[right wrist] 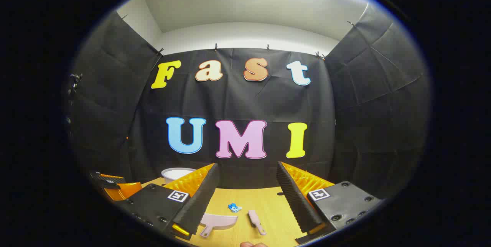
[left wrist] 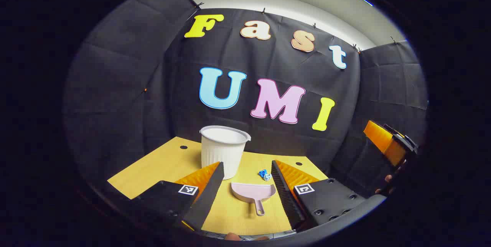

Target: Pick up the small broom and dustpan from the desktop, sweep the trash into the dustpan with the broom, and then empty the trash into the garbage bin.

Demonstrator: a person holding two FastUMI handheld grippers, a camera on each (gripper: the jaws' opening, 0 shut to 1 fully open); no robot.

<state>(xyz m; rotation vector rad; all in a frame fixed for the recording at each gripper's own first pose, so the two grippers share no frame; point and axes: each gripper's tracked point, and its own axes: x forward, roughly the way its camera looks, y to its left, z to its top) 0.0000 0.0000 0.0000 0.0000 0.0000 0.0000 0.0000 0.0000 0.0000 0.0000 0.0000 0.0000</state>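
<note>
Table: yellow wooden table top [left wrist: 153, 168] with small dark holes near its back edge; it stands in front of the black cloth wall.
Bin: round white plastic garbage bin [left wrist: 223, 149] with ribbed sides. It stands upright on the table, at the back and to the left. In the right gripper view its white rim [right wrist: 177, 173] peeks out behind the left finger of that claw.
Left gripper: left gripper [left wrist: 245, 185] hangs above the table with its two fingers wide apart and nothing between them. The dustpan lies on the table in the gap ahead of it.
Right gripper: right gripper [right wrist: 245, 195] also hangs above the table, fingers wide apart, holding nothing. From the left gripper view it shows far off at the right side [left wrist: 389, 145].
Dustpan: small flat pink plastic dustpan [left wrist: 253, 194] lies on the table just in front of the bin, its handle pointing at the camera. No claw touches it.
Broom: small pink hand broom [right wrist: 256, 221] lies flat on the table, near the dustpan and on its right. No claw touches it.
Trash: tiny crumpled ball of blue and white paper [left wrist: 264, 175] sits on the table just behind the dustpan, apart from it.
</note>
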